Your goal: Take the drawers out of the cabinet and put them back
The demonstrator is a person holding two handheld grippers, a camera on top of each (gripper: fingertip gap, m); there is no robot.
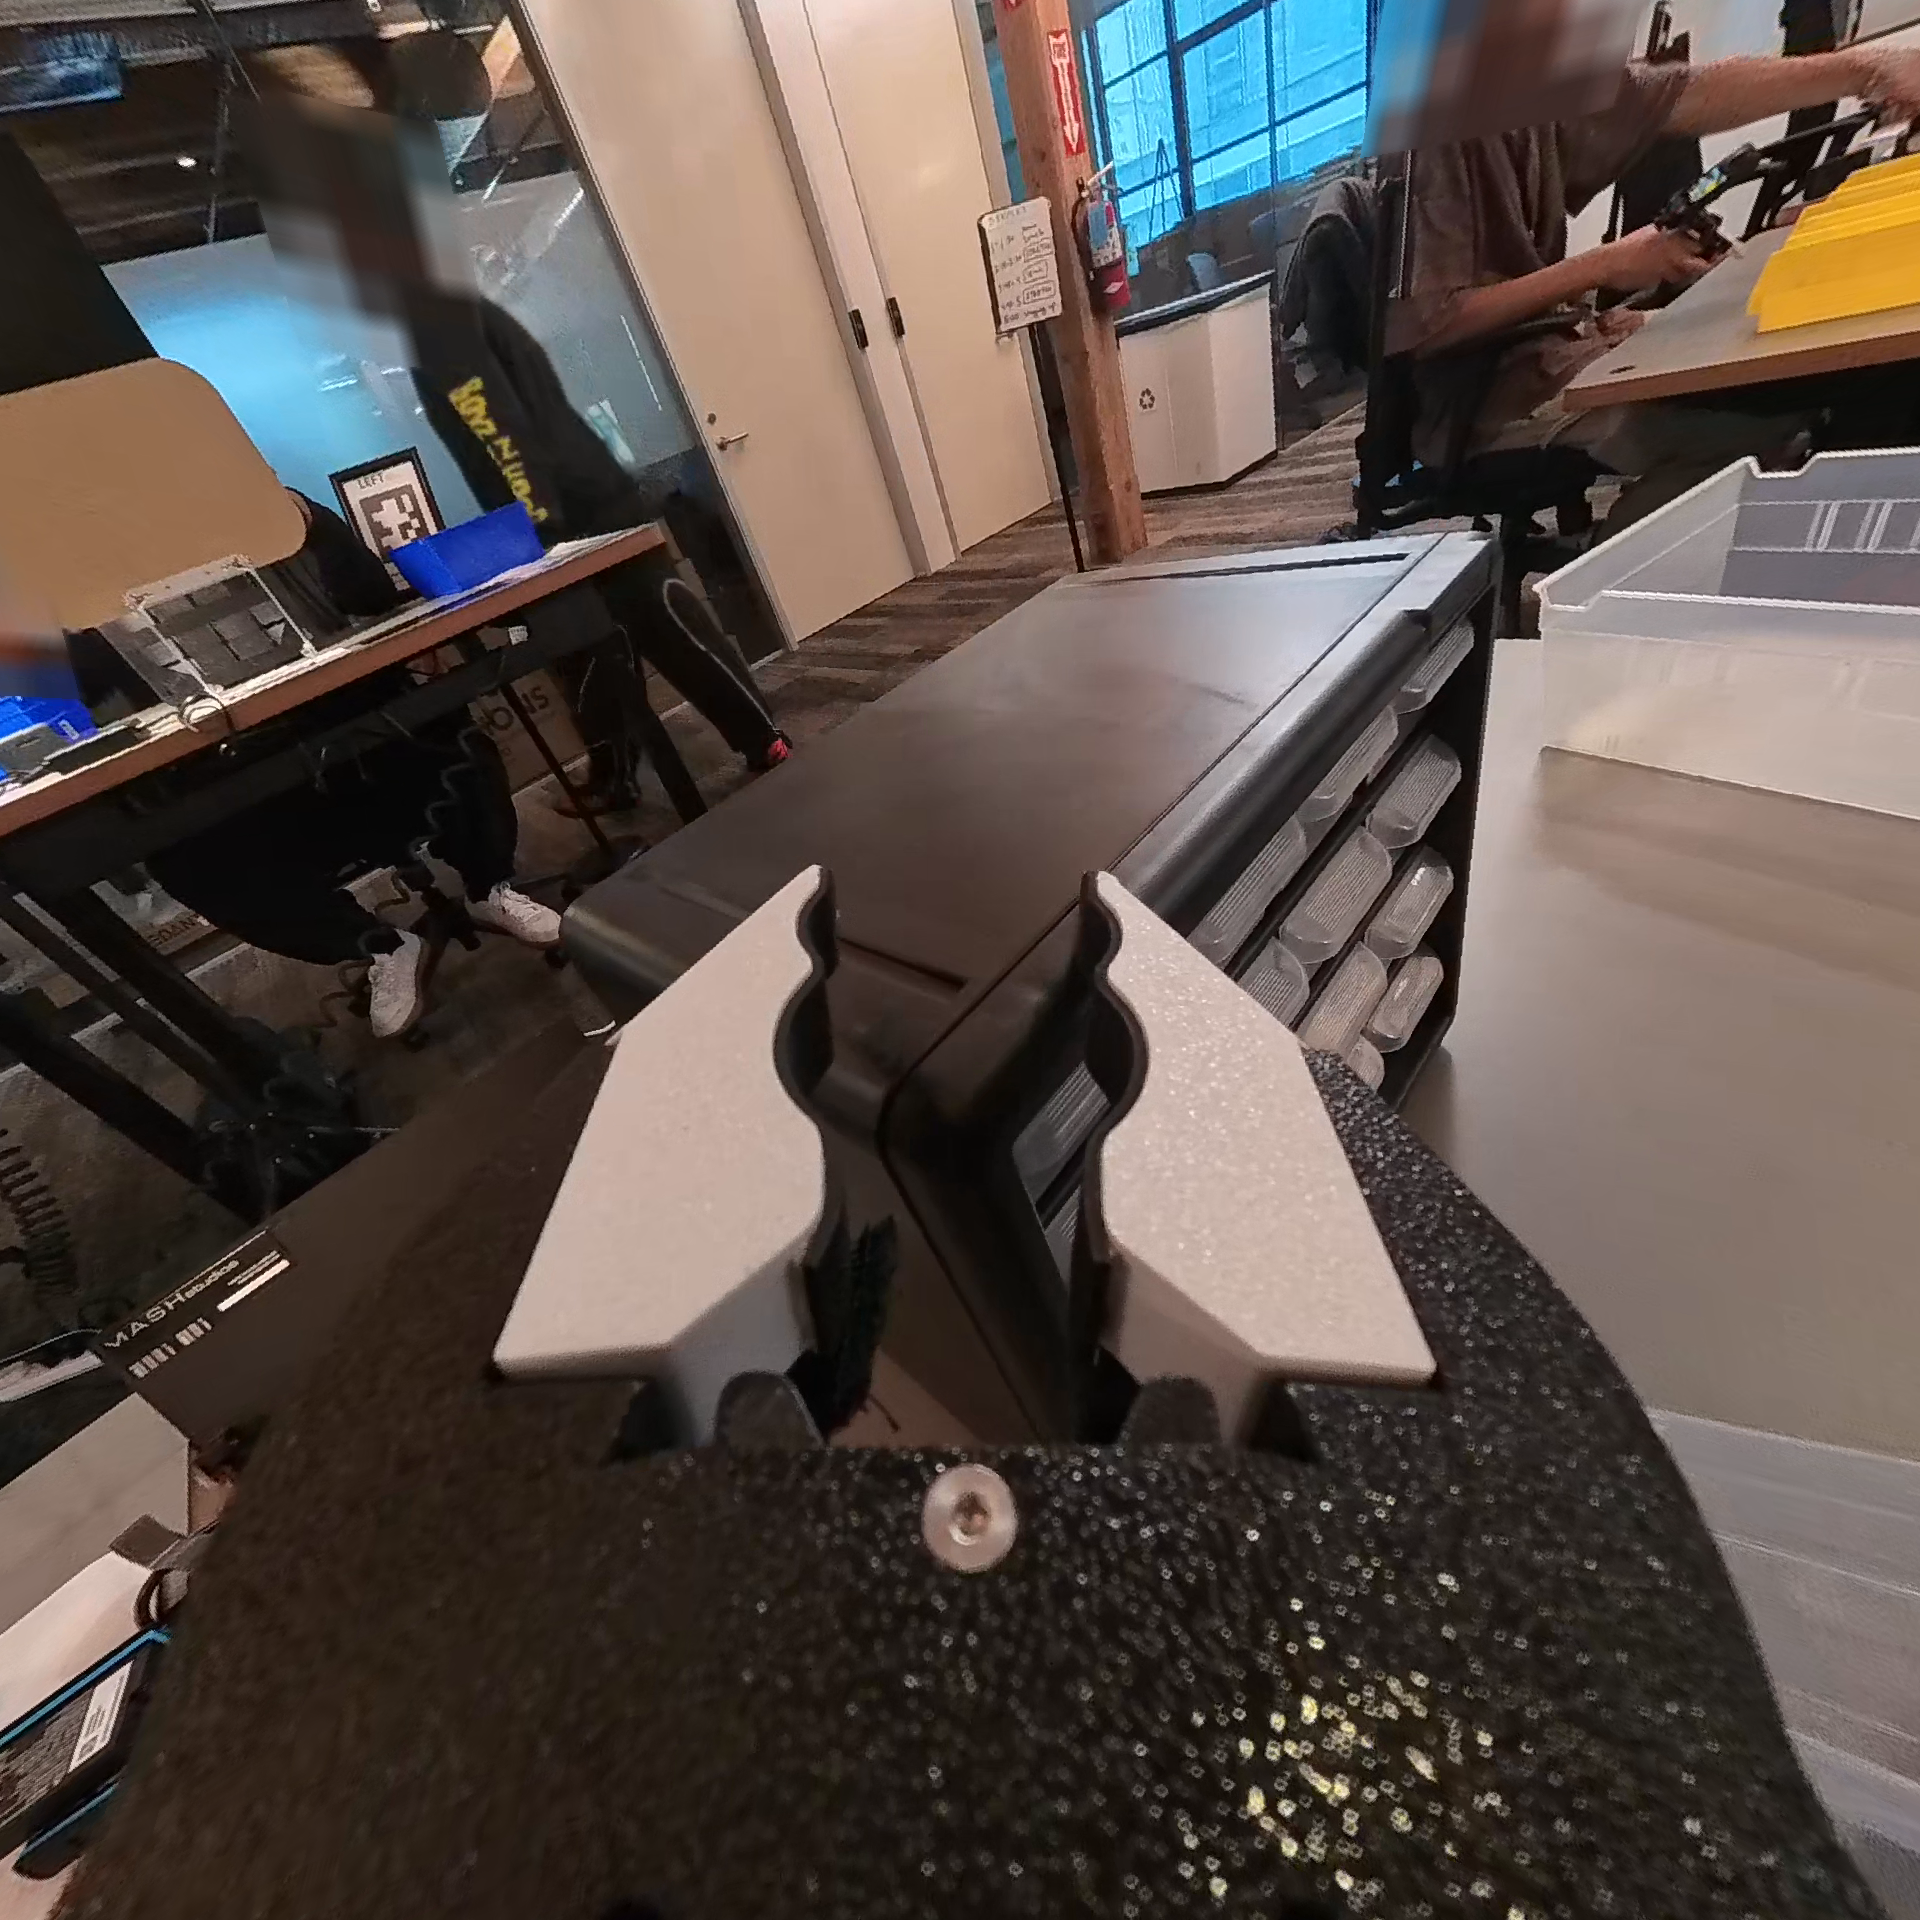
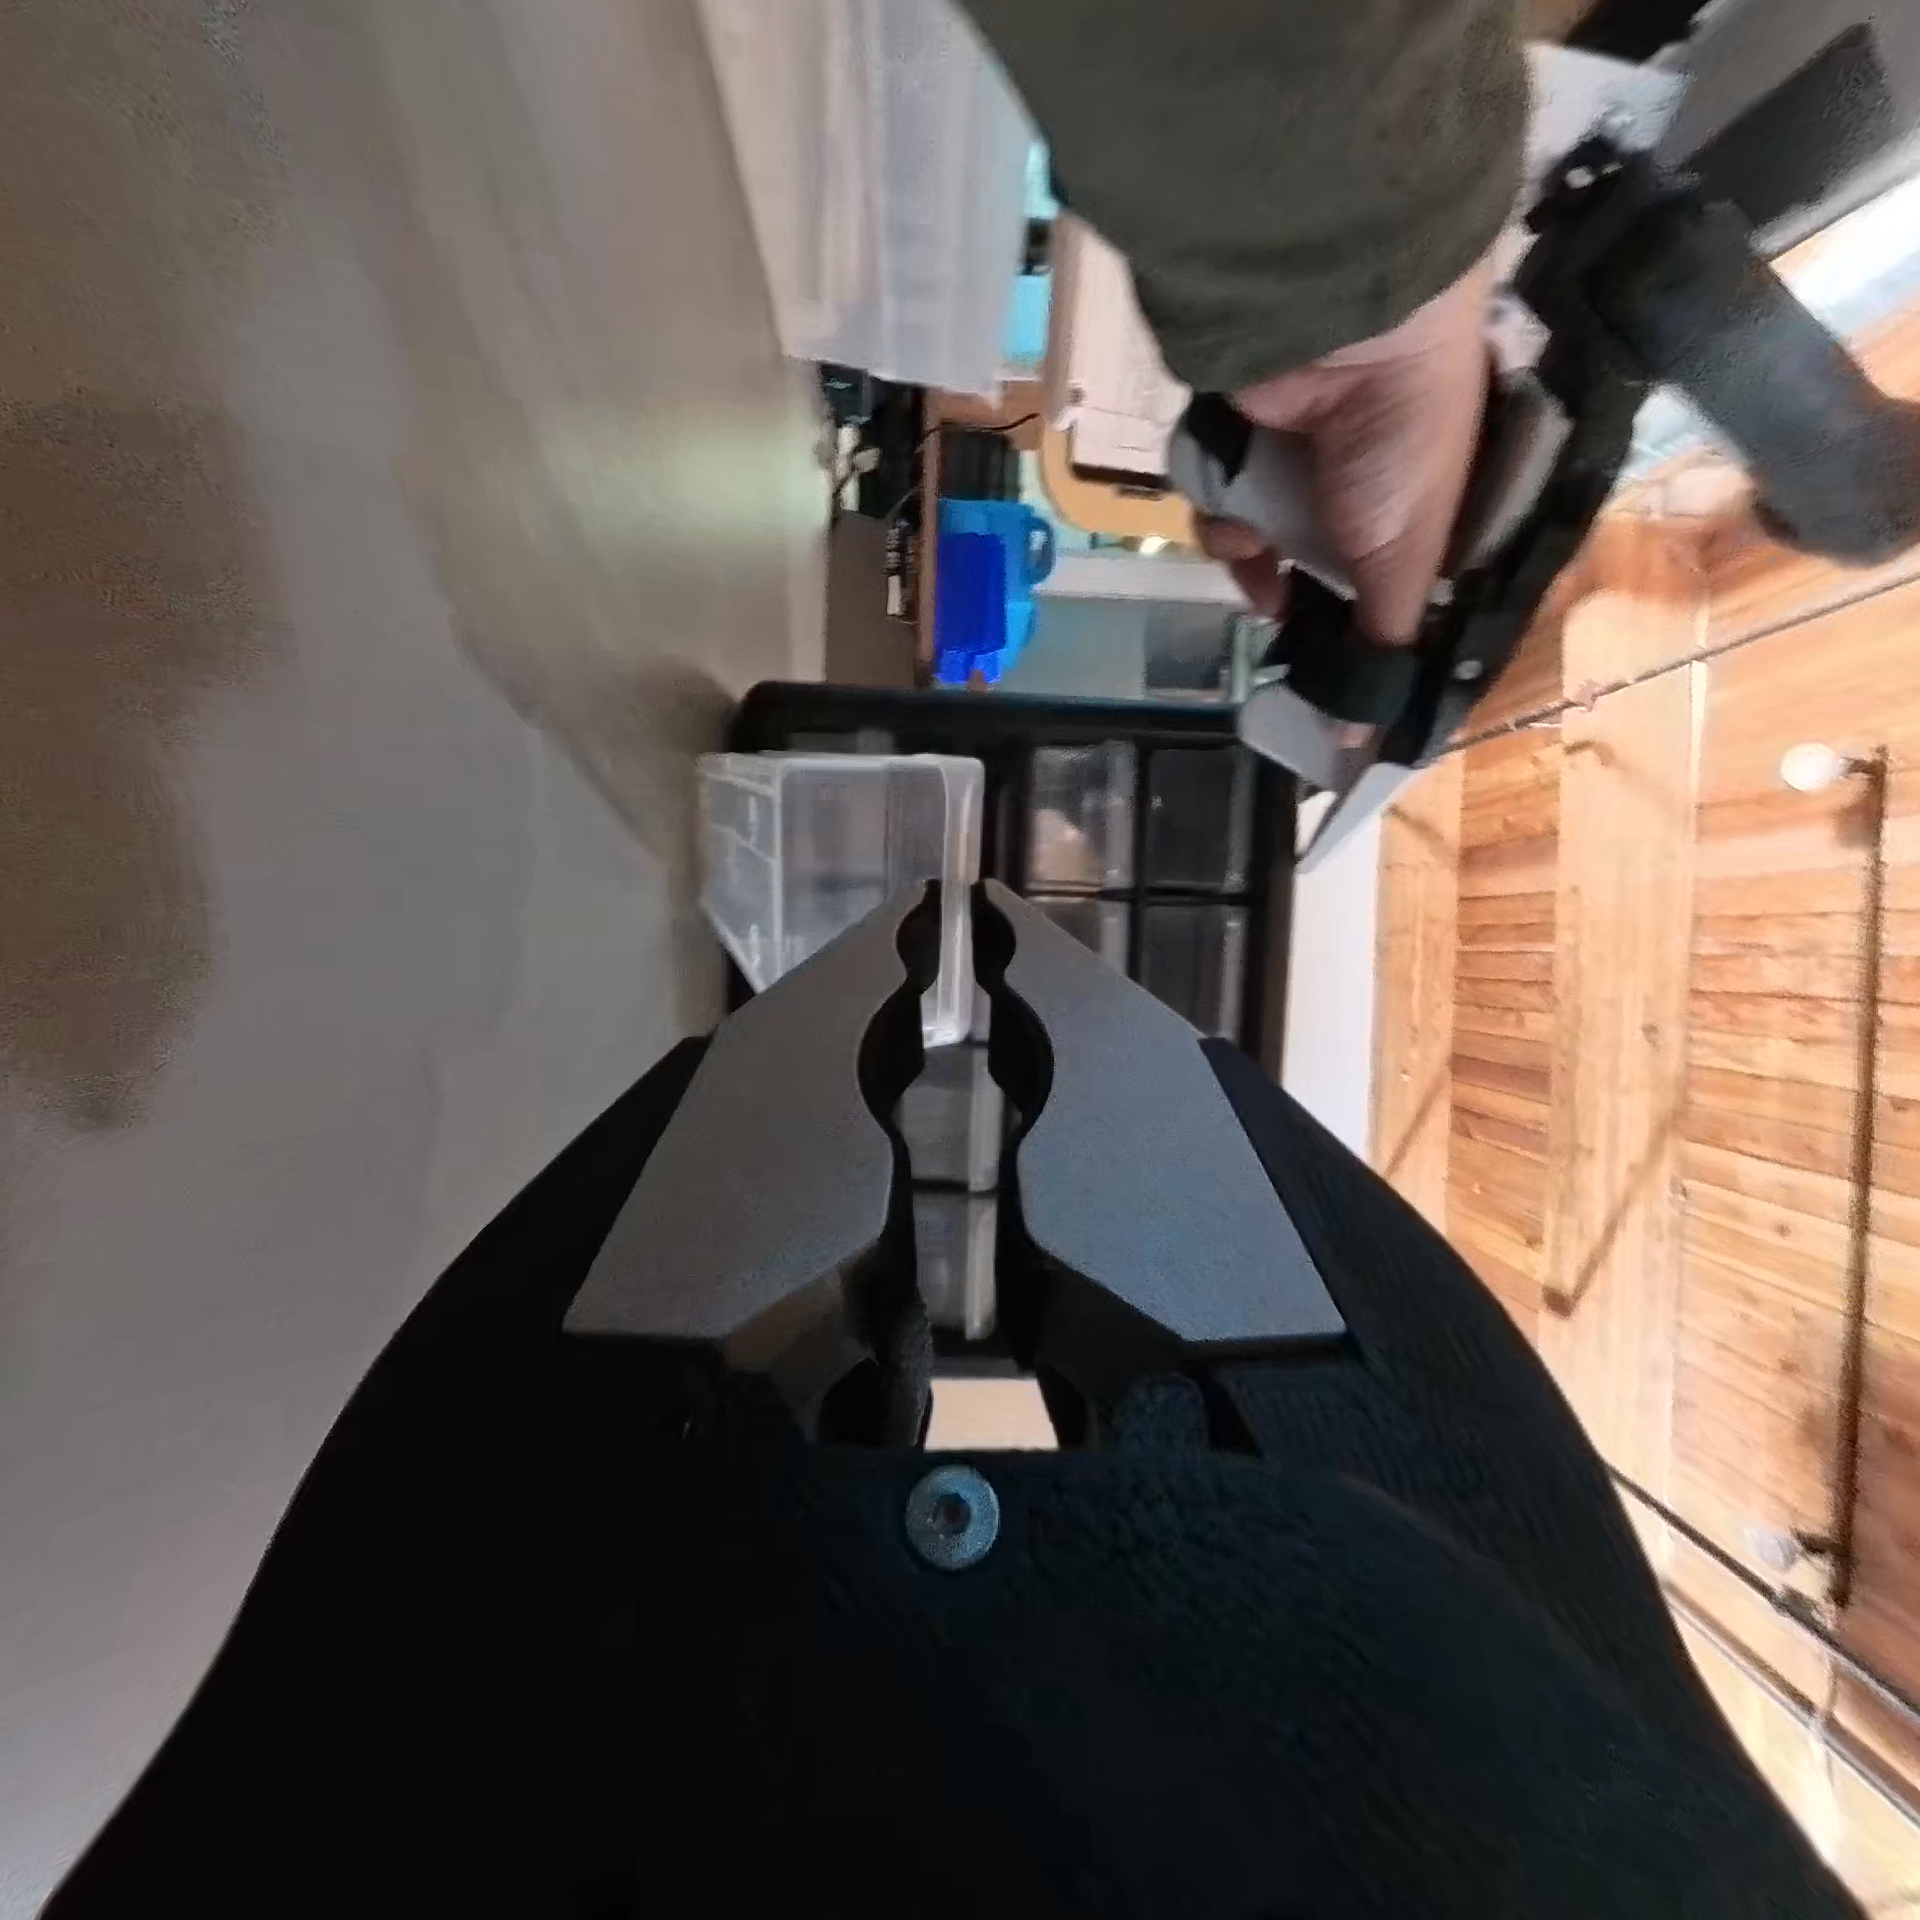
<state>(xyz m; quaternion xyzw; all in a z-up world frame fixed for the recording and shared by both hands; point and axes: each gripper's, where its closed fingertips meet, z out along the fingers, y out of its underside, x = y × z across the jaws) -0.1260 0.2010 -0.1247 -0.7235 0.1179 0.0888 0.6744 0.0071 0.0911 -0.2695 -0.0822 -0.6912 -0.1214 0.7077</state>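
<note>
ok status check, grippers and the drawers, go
Left gripper open over the black cabinet. Right gripper shut on clear drawer, outside the cabinet. Nothing blocking.

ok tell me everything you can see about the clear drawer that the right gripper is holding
The clear drawer is an empty, transparent plastic bin with thin walls and a front lip. The right gripper is shut on that lip. In the rotated right wrist view it lies by the table surface, in front of the black cabinet; contact with either is unclear.
</note>
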